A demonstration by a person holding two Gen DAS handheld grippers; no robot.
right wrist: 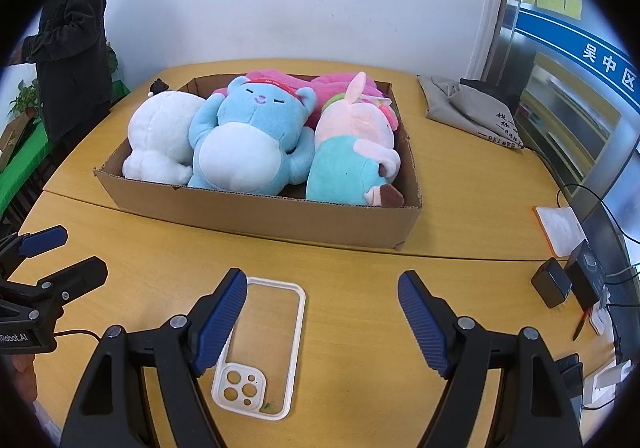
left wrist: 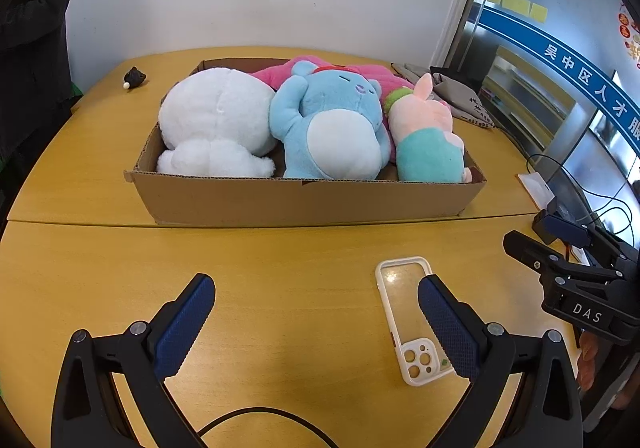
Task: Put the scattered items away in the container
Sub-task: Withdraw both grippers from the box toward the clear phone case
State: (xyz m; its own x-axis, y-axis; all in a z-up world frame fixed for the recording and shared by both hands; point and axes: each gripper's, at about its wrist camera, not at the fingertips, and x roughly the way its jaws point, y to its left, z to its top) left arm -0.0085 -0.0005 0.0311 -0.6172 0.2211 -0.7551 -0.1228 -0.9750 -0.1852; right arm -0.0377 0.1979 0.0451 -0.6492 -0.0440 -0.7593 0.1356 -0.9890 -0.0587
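Plainly both tongs gape empty: left tongs (left wrist: 316, 324) and right tongs (right wrist: 322, 322) hover low, level, on either side of the phone case (right wrist: 262, 346) lying flat on the table (left wrist: 280, 260), just before the toy-crammed cardboard box (right wrist: 256, 214). Thin and slick, the phone case may skid away from closing fingers.

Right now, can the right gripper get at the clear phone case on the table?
Probably yes. The right gripper is open and empty, and the phone case lies flat on bare table beside its left finger, nothing on it. The left gripper is close by, so mind that.
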